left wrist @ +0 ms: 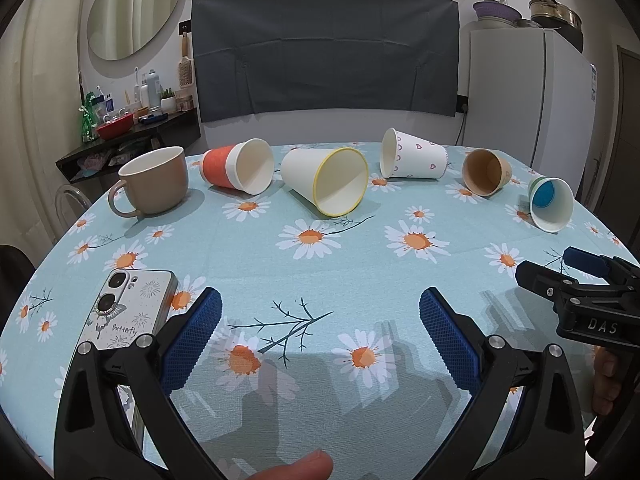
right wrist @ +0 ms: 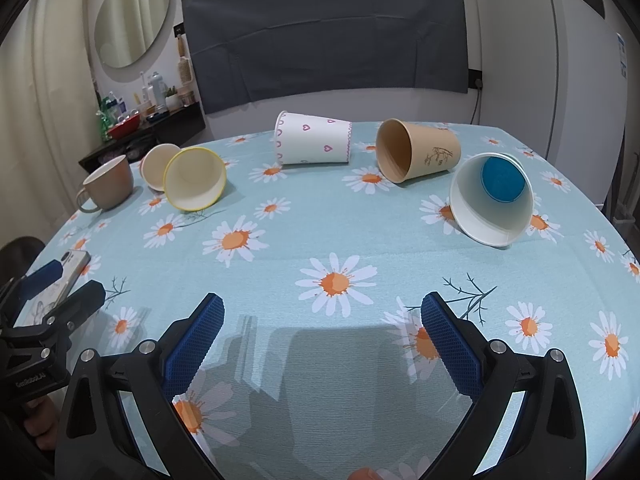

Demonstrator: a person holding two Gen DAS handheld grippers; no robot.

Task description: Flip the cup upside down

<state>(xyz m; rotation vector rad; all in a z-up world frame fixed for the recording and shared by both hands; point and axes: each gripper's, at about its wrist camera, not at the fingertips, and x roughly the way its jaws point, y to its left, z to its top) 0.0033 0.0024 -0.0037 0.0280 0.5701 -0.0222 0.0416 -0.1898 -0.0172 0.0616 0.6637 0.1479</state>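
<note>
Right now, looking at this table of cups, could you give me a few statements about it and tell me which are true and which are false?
1. The brown mug stands upright. True.
2. The yellow-rimmed paper cup stands on its base. False: it lies on its side, mouth toward the cameras.
3. The left gripper holds a cup between its fingers. False: its fingers are spread with only tablecloth between them.
4. A phone lies on the table near the left gripper. True.
5. The heart-patterned cup lies on its side. True.
6. The right gripper is shut. False: it is open and empty.
</note>
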